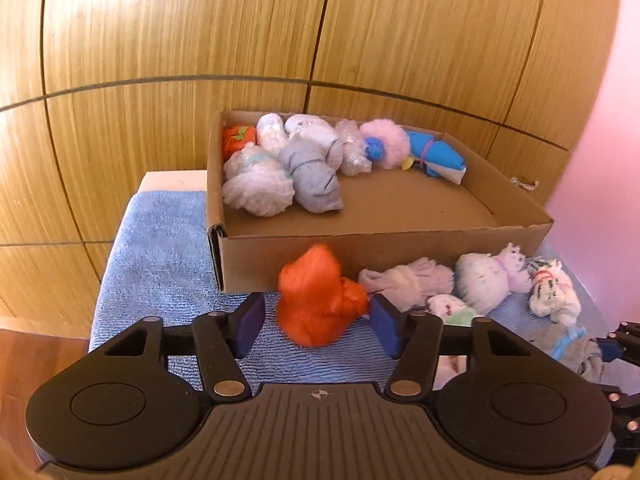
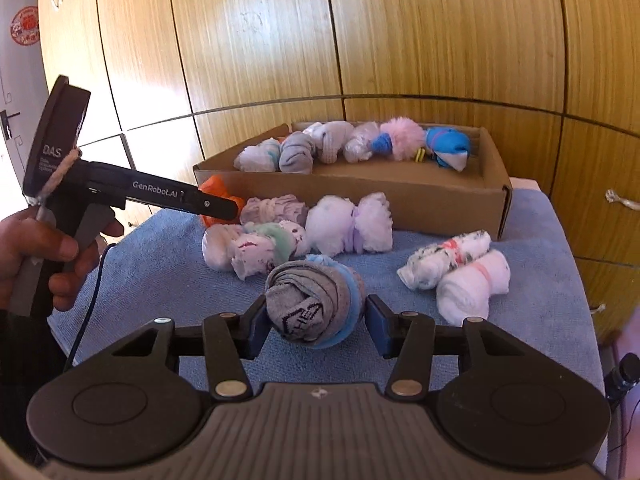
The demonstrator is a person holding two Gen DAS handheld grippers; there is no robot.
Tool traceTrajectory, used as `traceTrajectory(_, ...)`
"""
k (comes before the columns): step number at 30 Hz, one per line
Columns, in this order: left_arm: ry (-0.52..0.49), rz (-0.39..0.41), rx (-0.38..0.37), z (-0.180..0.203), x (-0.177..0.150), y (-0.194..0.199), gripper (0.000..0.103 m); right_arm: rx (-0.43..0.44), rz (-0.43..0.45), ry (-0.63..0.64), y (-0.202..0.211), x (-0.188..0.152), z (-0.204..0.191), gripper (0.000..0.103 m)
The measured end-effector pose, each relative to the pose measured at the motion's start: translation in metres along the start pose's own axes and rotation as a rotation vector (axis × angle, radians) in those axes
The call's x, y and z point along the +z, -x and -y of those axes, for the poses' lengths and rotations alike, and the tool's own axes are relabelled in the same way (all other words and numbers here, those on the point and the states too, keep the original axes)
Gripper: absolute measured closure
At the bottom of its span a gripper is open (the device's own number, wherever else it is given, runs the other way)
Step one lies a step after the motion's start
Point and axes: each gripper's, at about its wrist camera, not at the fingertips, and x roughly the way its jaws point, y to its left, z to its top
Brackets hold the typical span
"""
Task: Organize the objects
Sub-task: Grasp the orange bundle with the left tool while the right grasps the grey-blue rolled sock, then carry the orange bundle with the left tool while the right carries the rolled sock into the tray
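A cardboard box (image 1: 360,248) holds several rolled sock bundles along its back. My left gripper (image 1: 318,320) is open around an orange sock bundle (image 1: 316,296) that lies on the blue towel (image 1: 160,248) against the box front; the bundle is blurred, and its right side is close to the right pad. My right gripper (image 2: 316,322) has its pads on both sides of a grey and blue rolled sock (image 2: 316,300), gripping it just above the towel (image 2: 160,280). The left gripper (image 2: 224,208) shows in the right wrist view, near the orange bundle (image 2: 214,188).
Several pale sock bundles (image 2: 348,224) lie on the towel before the box (image 2: 400,200); two white rolls (image 2: 472,280) lie at right. Wooden panel wall (image 1: 240,40) stands behind. The right half of the box floor is bare cardboard.
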Motion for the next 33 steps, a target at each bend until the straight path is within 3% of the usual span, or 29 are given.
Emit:
traceTrajectory(3, 0.008, -0.004, 0.01, -0.002, -0.001, -0.007, 0.025, -0.004, 0.008, 0.001, 0.0, 0.001, -0.001, 0.056)
traceTrajectory(5, 0.011, -0.001, 0.014, -0.003, 0.001, -0.009, 0.025, -0.008, 0.006, 0.005, -0.002, 0.002, 0.0, 0.056)
traceTrajectory(8, 0.017, -0.004, -0.004, -0.002, 0.002, -0.01, 0.038, -0.007, 0.002, 0.004, -0.003, 0.001, 0.0, 0.056)
traceTrajectory(9, 0.016, -0.006, -0.017, -0.001, 0.001, -0.01, 0.049, -0.009, 0.002, 0.003, -0.003, 0.001, 0.0, 0.056)
traceTrajectory(18, -0.007, 0.034, -0.018, 0.011, 0.007, 0.018, 0.053, -0.006, 0.026, -0.002, 0.008, 0.008, 0.003, 0.056)
traceTrajectory(25, -0.073, 0.083, -0.024, 0.025, 0.048, 0.041, 0.053, 0.0, 0.103, 0.026, 0.033, 0.048, 0.011, 0.056)
traceTrajectory(33, -0.125, 0.089, -0.064, 0.044, 0.116, 0.016, 0.052, -0.017, 0.163, 0.131, 0.025, 0.12, 0.031, 0.056)
